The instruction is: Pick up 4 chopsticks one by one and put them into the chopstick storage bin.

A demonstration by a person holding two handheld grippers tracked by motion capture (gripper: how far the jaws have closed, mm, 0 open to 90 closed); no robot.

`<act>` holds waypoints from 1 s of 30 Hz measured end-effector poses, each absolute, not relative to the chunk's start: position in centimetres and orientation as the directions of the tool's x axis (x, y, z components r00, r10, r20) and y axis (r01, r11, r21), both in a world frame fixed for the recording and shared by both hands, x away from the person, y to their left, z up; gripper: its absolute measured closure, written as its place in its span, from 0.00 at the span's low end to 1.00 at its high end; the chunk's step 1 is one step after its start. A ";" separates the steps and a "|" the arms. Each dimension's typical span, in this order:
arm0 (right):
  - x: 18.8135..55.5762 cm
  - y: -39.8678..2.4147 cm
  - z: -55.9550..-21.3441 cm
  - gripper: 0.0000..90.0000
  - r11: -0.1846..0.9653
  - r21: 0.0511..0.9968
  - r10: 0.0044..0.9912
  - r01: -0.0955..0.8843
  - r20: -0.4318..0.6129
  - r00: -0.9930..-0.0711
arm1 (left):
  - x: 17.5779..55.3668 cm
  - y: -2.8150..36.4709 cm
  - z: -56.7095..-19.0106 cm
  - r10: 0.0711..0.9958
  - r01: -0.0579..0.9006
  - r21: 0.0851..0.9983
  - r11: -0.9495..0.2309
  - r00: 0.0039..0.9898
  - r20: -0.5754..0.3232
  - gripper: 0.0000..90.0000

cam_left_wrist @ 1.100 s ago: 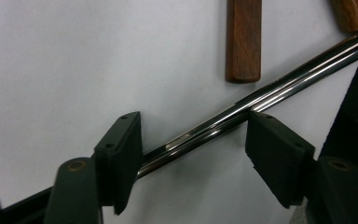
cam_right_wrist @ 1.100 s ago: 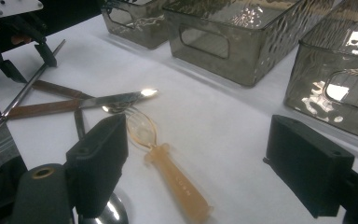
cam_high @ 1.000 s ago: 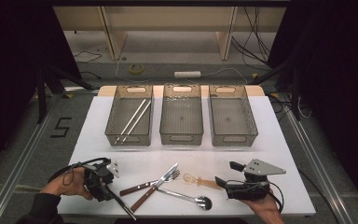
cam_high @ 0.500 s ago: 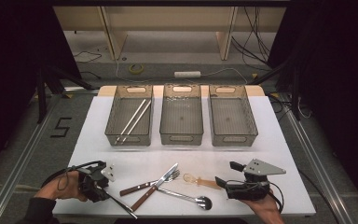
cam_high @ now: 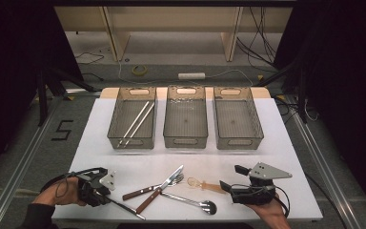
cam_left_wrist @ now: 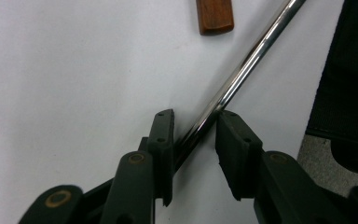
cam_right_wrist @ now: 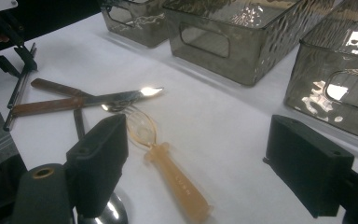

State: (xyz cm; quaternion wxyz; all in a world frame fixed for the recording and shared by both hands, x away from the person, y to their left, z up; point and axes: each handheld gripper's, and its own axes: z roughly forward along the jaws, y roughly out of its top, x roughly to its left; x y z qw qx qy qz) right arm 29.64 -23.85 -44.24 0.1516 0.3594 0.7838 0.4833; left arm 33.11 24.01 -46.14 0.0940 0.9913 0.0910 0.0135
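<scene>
**Steel rod between your left tongs, most cutlery still loose**

Steel and polished, the rod [cam_left_wrist: 242, 70] lies slantwise near the desk's front-left corner, and your left tongs [cam_left_wrist: 195, 135] straddle its lower end. Their jaws have just been closing; the rod touches one pad, but a gap shows on the other side, so the grip is not yet made. Your right tongs [cam_right_wrist: 214, 163] hover wide apart and empty near the front-right corner.

By my reading you are early in the sorting. The left bin [cam_high: 132, 125] already holds two rods [cam_high: 136, 123]; the middle bin [cam_high: 186, 124] and right bin [cam_high: 237, 125] look bare. All three are smoky, ribbed, see-through plastic.

Left along the front edge: a wood-handled knife [cam_high: 158, 189] crossed with a wood-handled fork [cam_high: 148, 186], a steel spoon [cam_high: 193, 202] with a round bowl, and a translucent amber plastic spoon [cam_right_wrist: 165, 163], matte and stubby.
</scene>
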 end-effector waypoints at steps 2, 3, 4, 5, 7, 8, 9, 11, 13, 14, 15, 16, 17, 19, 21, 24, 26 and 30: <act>29.7 -23.8 -44.2 0.24 0.274 0.866 0.711 0.418 0.110 -0.695 | 33.0 24.0 -46.2 0.177 0.173 0.195 -0.966 0.984 0.006 0.77; 29.7 -23.8 -44.2 0.24 0.275 0.866 0.710 0.418 0.110 -0.695 | 33.0 24.1 -46.2 0.170 0.166 0.192 -0.967 0.985 0.004 0.77; 29.7 -23.8 -44.2 0.24 0.275 0.866 0.710 0.417 0.109 -0.695 | 33.0 24.1 -46.2 0.170 0.166 0.194 -0.967 0.985 0.002 0.77; 29.7 -23.8 -44.2 0.24 0.275 0.866 0.710 0.418 0.110 -0.695 | 33.0 24.1 -46.2 0.165 0.162 0.195 -0.967 0.986 0.000 0.78; 29.6 -23.8 -44.2 0.24 0.276 0.865 0.711 0.418 0.109 -0.695 | 33.0 24.2 -46.1 0.152 0.149 0.191 -0.970 0.988 0.000 0.79; 29.7 -23.8 -44.3 0.24 0.275 0.866 0.711 0.418 0.109 -0.695 | 33.0 24.2 -46.1 0.149 0.147 0.191 -0.971 0.989 0.000 0.79; 29.7 -23.8 -44.3 0.24 0.276 0.865 0.711 0.419 0.109 -0.694 | 32.9 24.2 -46.2 0.149 0.147 0.194 -0.970 0.989 -0.002 0.80; 29.7 -23.8 -44.3 0.24 0.275 0.866 0.710 0.417 0.109 -0.695 | 32.9 24.3 -46.2 0.142 0.140 0.194 -0.971 0.990 -0.006 0.81; 29.7 -23.8 -44.3 0.24 0.276 0.865 0.710 0.418 0.109 -0.695 | 32.9 24.3 -46.1 0.139 0.138 0.194 -0.971 0.990 -0.009 0.81; 29.7 -23.8 -44.3 0.24 0.276 0.865 0.711 0.419 0.110 -0.695 | 32.9 24.3 -46.1 0.133 0.132 0.191 -0.973 0.991 -0.008 0.81; 29.7 -23.8 -44.3 0.24 0.275 0.865 0.711 0.419 0.111 -0.695 | 32.9 24.3 -46.1 0.130 0.130 0.191 -0.973 0.991 -0.009 0.81; 29.7 -23.8 -44.3 0.24 0.276 0.865 0.710 0.420 0.111 -0.695 | 32.9 24.3 -46.1 0.127 0.127 0.190 -0.973 0.992 -0.011 0.82; 29.7 -23.8 -44.3 0.24 0.276 0.865 0.711 0.419 0.110 -0.695 | 32.8 24.4 -46.1 0.128 0.128 0.192 -0.973 0.992 -0.013 0.82; 29.7 -23.8 -44.3 0.24 0.275 0.865 0.711 0.420 0.111 -0.695 | 32.8 24.4 -46.1 0.117 0.117 0.191 -0.975 0.993 -0.012 0.83; 29.7 -23.8 -44.3 0.24 0.276 0.864 0.711 0.421 0.111 -0.695 | 32.8 24.4 -46.1 0.112 0.112 0.194 -0.975 0.994 -0.014 0.84; 29.7 -23.8 -44.3 0.24 0.277 0.864 0.711 0.421 0.111 -0.695 | 32.8 24.5 -46.1 0.105 0.106 0.197 -0.975 0.994 -0.013 0.85; 29.7 -23.8 -44.3 0.24 0.277 0.864 0.710 0.420 0.111 -0.695 | 32.9 24.5 -46.0 0.104 0.105 0.203 -0.974 0.994 -0.015 0.86; 29.7 -23.7 -44.3 0.24 0.276 0.863 0.711 0.422 0.112 -0.694 | 33.0 24.5 -45.7 0.120 0.121 0.211 -0.970 0.993 -0.018 0.92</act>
